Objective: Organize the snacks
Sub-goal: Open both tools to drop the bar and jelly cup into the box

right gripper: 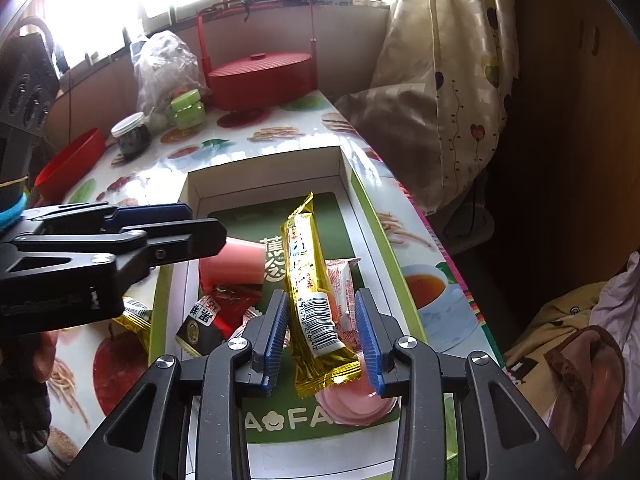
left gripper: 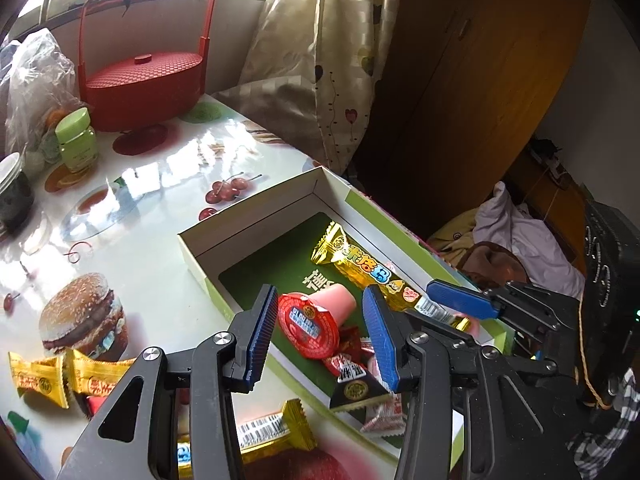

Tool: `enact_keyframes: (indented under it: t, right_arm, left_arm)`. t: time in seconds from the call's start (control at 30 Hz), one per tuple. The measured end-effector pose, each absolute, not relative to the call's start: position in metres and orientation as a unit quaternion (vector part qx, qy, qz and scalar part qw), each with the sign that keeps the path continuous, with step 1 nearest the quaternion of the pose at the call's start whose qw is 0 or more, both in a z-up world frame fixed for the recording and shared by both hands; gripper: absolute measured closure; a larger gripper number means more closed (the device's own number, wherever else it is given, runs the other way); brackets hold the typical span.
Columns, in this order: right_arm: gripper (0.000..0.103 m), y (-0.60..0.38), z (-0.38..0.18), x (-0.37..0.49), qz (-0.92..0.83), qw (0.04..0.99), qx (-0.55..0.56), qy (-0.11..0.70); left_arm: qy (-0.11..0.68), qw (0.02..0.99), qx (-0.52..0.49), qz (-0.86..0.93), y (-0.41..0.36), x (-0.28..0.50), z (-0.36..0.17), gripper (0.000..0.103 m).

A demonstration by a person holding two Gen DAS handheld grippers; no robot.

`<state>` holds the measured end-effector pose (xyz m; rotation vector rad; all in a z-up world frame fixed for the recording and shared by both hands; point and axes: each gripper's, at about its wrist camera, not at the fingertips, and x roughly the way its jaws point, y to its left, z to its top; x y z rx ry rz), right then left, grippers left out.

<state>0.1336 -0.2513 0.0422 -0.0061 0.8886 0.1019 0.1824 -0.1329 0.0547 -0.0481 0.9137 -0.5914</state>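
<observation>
The right gripper (right gripper: 322,336) stands narrowly open astride the gold snack bar (right gripper: 310,276), which lies in the box (right gripper: 380,232), long axis running away between the pads; left gripper (left gripper: 320,332) half-open, empty.

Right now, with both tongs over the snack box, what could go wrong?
1. The long gold snack bar lies between the open right tongs, its end propped on a pink jelly cup. Pulling back carelessly could drag it off.
2. The left tongs hang open over the red-lidded jelly cup, which lies tipped on its side and might roll if nudged.
3. The box sits near the table edge; a push might shove it off.
</observation>
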Motion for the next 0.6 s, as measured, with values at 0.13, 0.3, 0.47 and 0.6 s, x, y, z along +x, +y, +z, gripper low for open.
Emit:
enact_keyframes:
  t: [0.13,0.3,0.47,0.6]
  right_arm:
    - [0.066,-0.247,0.042,0.131,0.051,0.902,-0.004,0.429]
    - [0.062,-0.244,0.044,0.128,0.050,0.903,0.001,0.426]
    - [0.061,-0.240,0.045,0.126,0.049,0.903,0.000,0.426]
    - [0.061,-0.237,0.048,0.123,0.048,0.905,0.001,0.422]
  left_arm:
    - [0.425,0.862,-0.018,-0.275,-0.127,0.174,0.061,0.057]
    - [0.416,0.869,-0.016,-0.269,-0.119,0.166,0.067,0.056]
    - [0.404,0.875,-0.018,-0.266,-0.110,0.158,0.075,0.056]
    - [0.395,0.881,-0.015,-0.260,-0.103,0.149,0.081,0.056]
